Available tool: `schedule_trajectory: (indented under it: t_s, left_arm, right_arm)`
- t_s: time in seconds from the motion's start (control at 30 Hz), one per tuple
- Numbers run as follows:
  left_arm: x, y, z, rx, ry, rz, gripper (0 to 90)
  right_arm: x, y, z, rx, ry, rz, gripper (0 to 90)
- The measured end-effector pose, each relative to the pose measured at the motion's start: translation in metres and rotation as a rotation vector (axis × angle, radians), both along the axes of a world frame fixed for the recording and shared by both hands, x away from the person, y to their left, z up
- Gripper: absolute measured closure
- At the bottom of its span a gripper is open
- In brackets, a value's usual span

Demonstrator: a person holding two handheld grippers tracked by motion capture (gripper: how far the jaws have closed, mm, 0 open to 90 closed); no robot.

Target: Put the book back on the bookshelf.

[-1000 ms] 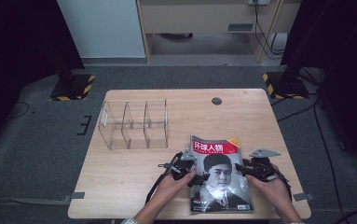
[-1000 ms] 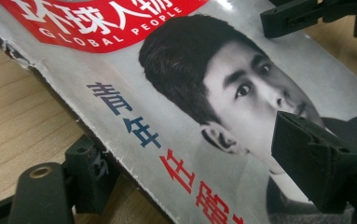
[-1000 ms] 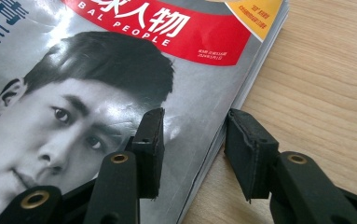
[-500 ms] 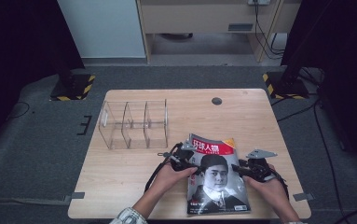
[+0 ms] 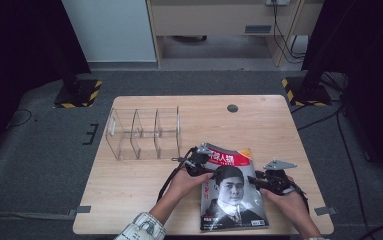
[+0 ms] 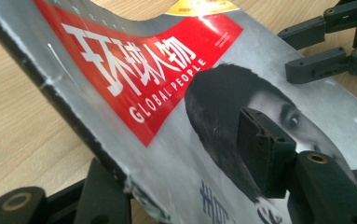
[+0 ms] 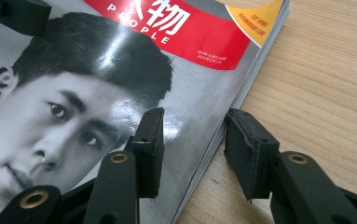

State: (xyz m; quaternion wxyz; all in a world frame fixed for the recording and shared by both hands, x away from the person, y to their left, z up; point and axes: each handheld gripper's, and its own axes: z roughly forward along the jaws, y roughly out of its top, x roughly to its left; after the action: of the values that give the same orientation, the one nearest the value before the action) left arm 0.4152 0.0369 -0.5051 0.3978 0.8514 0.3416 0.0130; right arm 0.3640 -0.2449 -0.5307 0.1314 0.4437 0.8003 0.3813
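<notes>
Lifted since earlier, one magazine [image 5: 231, 187] sits between two closing left hand-held gripper [image 5: 205, 161] jaws

From my left gripper view, the magazine [image 6: 176, 107] hides that gripper's lower jaw beneath its lifted edge, and the frame cuts the cover's bottom. The magazine's small print below its red banner is too small for me to read.

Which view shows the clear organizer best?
The high view: the organizer stands whole on the table, three compartments visible, beyond the magazine. The two gripper views look at the magazine cover and bare wood instead.
</notes>
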Motion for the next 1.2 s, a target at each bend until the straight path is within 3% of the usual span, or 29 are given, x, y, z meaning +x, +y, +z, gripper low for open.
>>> schedule_trajectory:
  t_s: [0.7, 1.2]
  left_arm:
    - [0.02, -0.016, 0.019, -0.01, 0.019, -0.002, 55.4]
    - [0.026, -0.024, 0.013, 0.011, 0.033, 0.0, 53.3]
  right_arm:
    - [-0.001, 0.002, -0.002, -0.002, -0.018, 0.021, 54.7]
    - [-0.002, 0.004, -0.002, 0.002, -0.025, 0.024, 53.9]
